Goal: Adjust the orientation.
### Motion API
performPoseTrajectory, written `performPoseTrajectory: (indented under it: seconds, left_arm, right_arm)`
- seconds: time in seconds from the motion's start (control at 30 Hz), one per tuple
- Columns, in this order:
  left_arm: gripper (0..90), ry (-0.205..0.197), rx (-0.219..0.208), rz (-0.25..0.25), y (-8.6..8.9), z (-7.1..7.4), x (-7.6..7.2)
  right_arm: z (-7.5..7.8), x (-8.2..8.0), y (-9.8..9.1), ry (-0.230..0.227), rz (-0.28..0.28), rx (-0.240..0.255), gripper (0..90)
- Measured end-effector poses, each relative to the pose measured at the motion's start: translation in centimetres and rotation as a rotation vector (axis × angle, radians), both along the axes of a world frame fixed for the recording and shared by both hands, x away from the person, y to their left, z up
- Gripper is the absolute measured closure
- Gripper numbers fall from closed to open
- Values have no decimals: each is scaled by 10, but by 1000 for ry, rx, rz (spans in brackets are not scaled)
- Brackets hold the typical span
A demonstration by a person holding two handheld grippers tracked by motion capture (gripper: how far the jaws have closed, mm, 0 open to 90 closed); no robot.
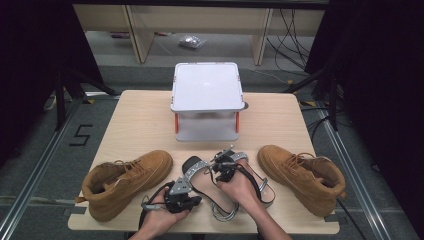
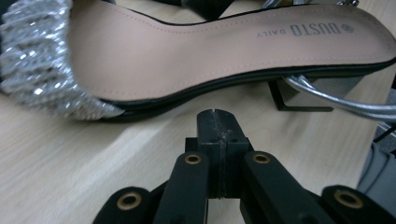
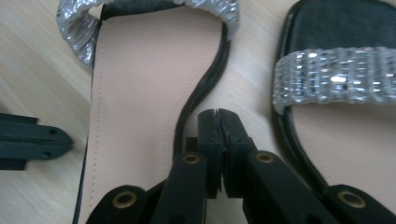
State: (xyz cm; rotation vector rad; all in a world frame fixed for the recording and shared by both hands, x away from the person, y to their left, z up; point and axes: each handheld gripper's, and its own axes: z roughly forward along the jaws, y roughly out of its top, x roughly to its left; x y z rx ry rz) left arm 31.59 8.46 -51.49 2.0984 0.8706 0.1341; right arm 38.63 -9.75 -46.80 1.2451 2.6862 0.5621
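Two sandals with silver rhinestone toe straps lie side by side at the table's front middle. The left sandal [image 1: 204, 186] [image 2: 187, 51] has a tan insole and a block heel [image 2: 299, 95]. The right sandal [image 1: 252, 175] [image 3: 336, 79] lies next to it. My left gripper [image 1: 197, 200] [image 2: 217, 116] is shut and empty, low over the wood just beside the left sandal's sole edge. My right gripper [image 1: 220, 165] [image 3: 218, 114] is shut with nothing in it, and its tip sits over the gap between the left sandal [image 3: 135, 93] and the right one.
A tan lace-up boot [image 1: 125, 182] lies at the front left and its mate [image 1: 302, 177] at the front right. A white box on orange legs [image 1: 206, 87] stands at the back middle of the wooden table [image 1: 140, 125].
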Motion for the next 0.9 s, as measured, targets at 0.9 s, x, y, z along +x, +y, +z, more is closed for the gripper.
performPoseTrajectory:
  seconds: [0.9]
  left_arm:
    - [899, 26, 67, 72, 23, 1, 12]
  right_arm:
    - [-5, -4, 11, 132, -32, 134, 900]
